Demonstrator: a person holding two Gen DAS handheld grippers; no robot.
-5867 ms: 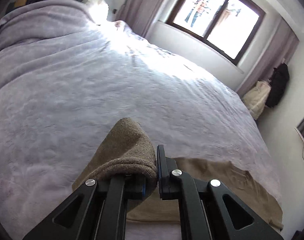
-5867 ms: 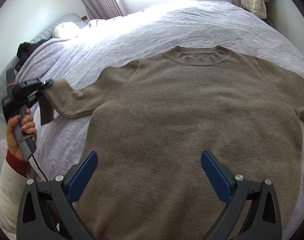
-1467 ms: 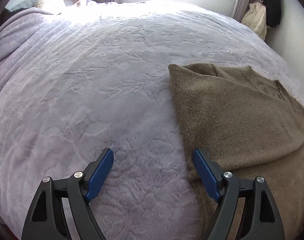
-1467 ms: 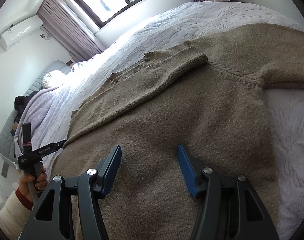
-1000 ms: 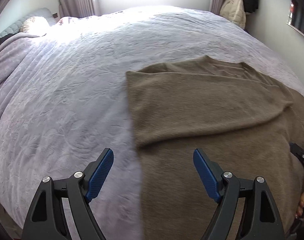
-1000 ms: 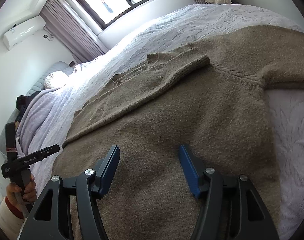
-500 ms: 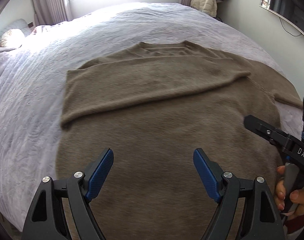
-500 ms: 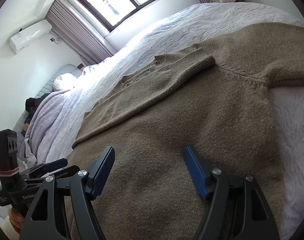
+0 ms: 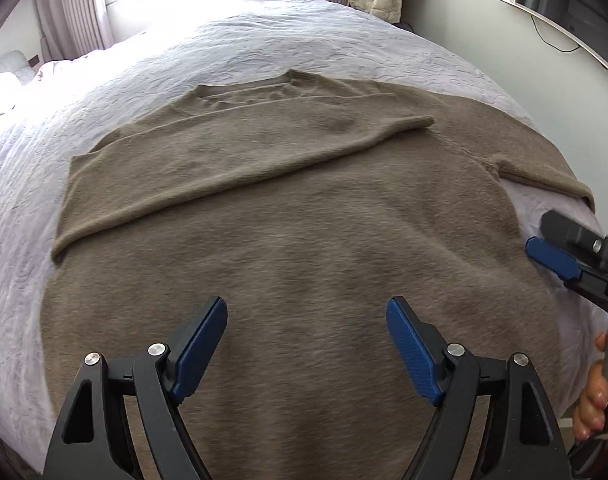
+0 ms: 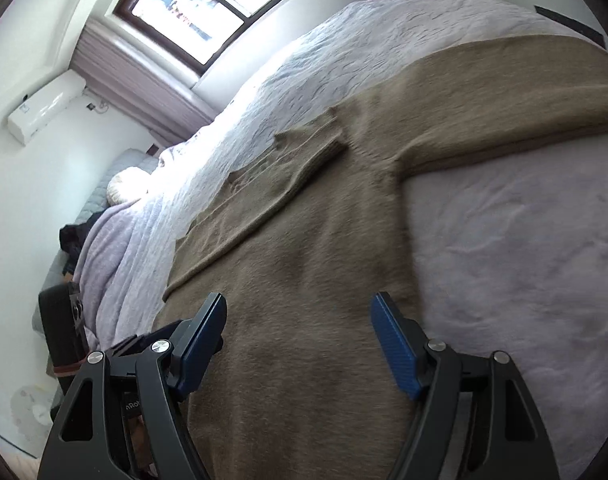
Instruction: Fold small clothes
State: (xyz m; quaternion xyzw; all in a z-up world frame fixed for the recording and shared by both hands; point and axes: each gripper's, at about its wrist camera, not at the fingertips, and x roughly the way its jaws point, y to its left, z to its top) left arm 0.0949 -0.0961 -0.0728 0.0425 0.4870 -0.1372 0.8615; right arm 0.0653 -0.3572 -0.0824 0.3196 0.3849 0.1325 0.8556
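Brown knitted sweater (image 9: 304, 216): flat on the lilac quilted bed (image 9: 344, 40), one sleeve folded across the chest. Left gripper (image 9: 307, 344): fingers spread wide, empty, above the sweater's lower body. Right gripper (image 10: 297, 344): fingers just widened, empty, over the sweater's side edge.

The left hand-held gripper (image 9: 306, 348), having let go of the sleeve (image 9: 239, 160) now folded across the sweater (image 9: 304, 264), is sliding from the bedspread (image 9: 19, 184) over the sweater's body. The right hand-held gripper (image 10: 297, 344) is opening wider, nothing between its jaws, and seemingly shifting toward the sweater's right edge.
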